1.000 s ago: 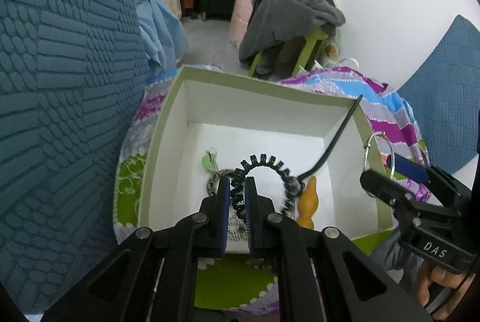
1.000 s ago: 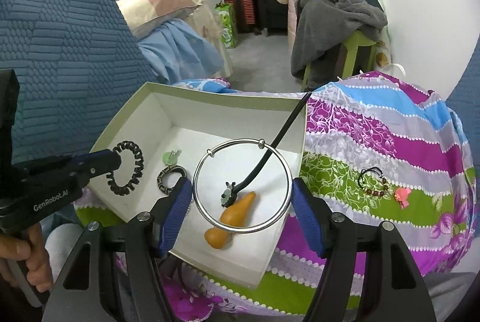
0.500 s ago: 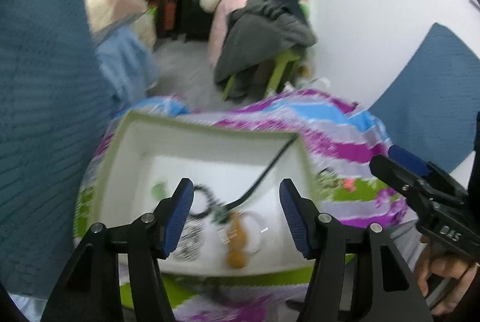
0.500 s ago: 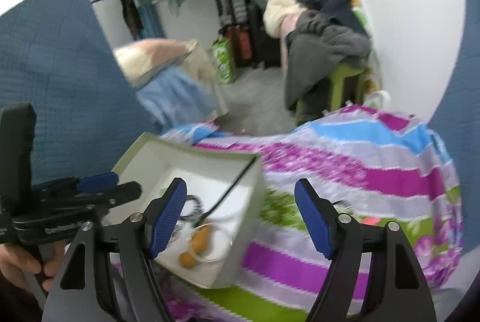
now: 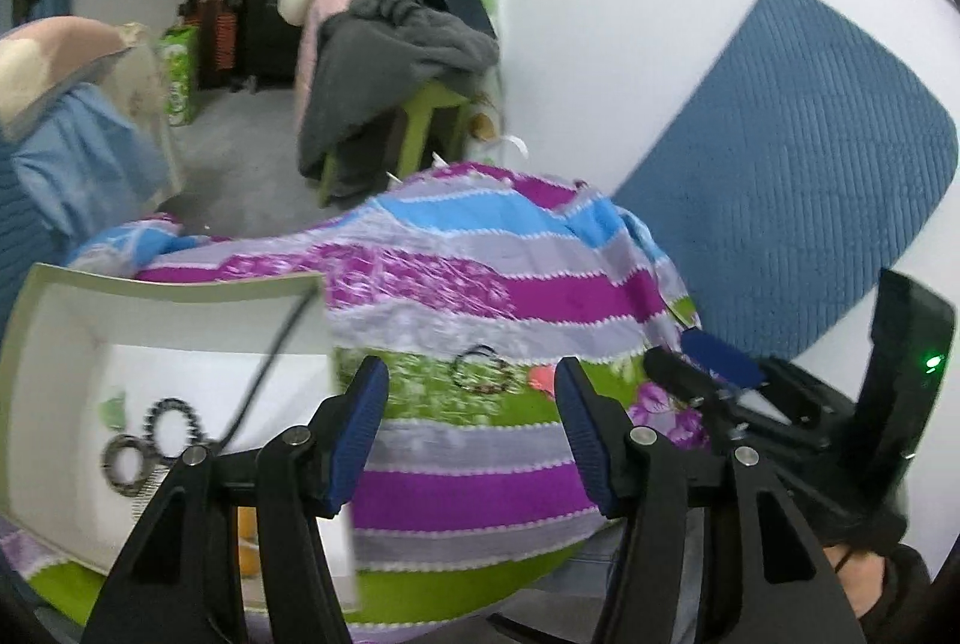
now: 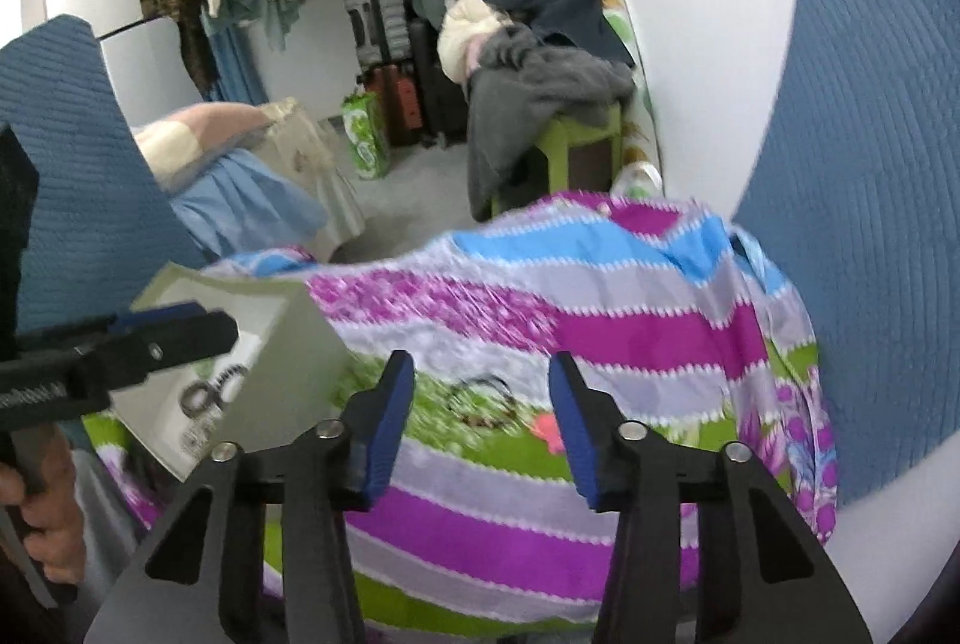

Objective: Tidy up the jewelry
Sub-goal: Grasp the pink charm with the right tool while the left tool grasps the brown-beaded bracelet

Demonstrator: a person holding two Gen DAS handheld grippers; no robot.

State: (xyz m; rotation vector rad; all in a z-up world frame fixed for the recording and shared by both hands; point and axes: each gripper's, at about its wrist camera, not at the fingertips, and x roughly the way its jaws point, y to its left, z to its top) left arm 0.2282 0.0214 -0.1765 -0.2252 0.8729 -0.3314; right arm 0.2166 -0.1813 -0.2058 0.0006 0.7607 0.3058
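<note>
A white box with a green rim sits at the left on the striped cloth; it holds a black coil hair tie, a beaded ring and a black cord. It also shows in the right wrist view. A dark bead bracelet with a pink charm lies on the cloth's green stripe, also in the right wrist view. My left gripper is open and empty, just short of the bracelet. My right gripper is open and empty, over the bracelet.
The striped purple, blue and green cloth covers a rounded surface. A blue quilted cushion leans on the white wall at right. A green stool piled with clothes and suitcases stand on the floor behind.
My left gripper let go of the black coil hair tie and my right gripper let go of the metal ring, both into the box. Both grippers opened and swung right toward the bracelet.
</note>
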